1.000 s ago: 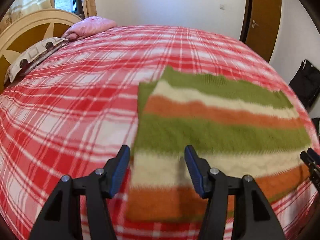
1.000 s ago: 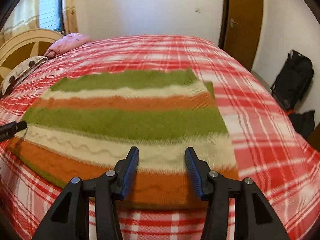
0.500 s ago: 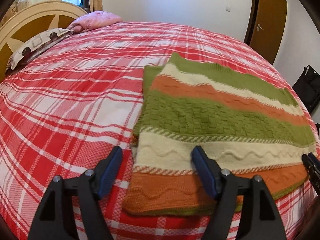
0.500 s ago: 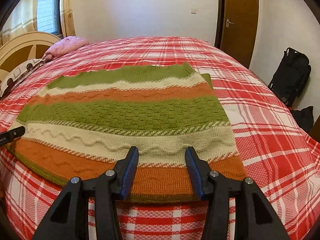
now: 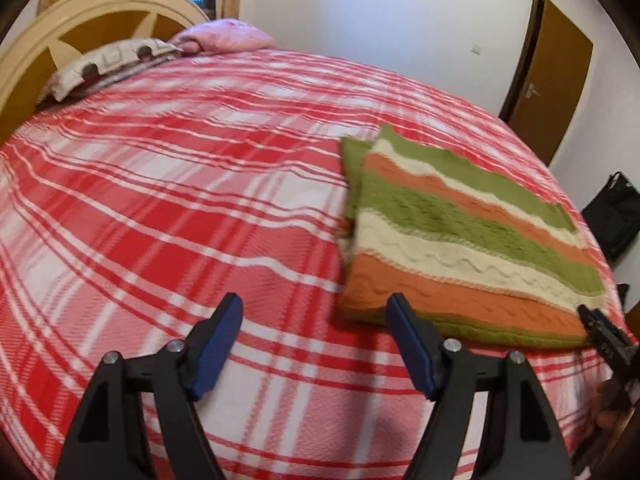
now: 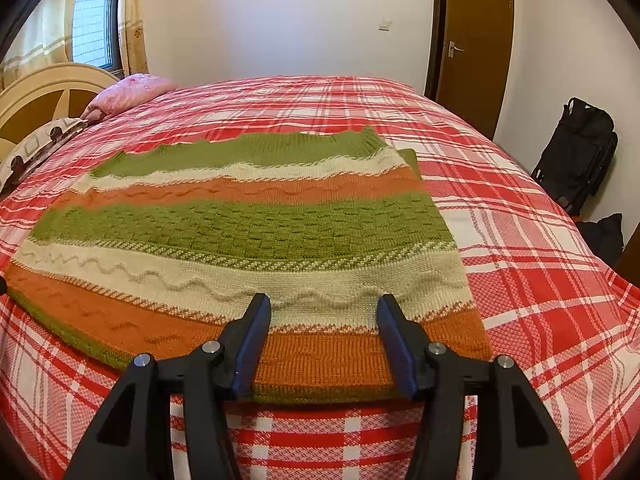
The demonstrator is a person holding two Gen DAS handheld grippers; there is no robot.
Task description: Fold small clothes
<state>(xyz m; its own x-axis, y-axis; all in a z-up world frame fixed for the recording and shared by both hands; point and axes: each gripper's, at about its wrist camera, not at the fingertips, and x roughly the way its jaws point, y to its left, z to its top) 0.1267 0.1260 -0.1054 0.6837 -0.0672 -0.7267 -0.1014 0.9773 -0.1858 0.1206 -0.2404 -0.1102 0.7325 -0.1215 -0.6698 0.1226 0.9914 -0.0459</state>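
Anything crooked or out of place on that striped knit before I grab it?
One thing: on the green, cream and orange striped knitted garment, a green under-layer flap juts past its far right corner, so the layers aren't aligned. Both the left gripper and the right gripper are open.

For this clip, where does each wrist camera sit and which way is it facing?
Left wrist: on the left tool, low over the plaid bedspread, facing the headboard; its open blue fingers show, the striped knit lies off to the right, and the right tool pokes in at the far right.
Right wrist: on the right tool, facing squarely across the knit toward the door; its open fingers show.
Shared: knit, bedspread, pink pillow, headboard, door, black bag.
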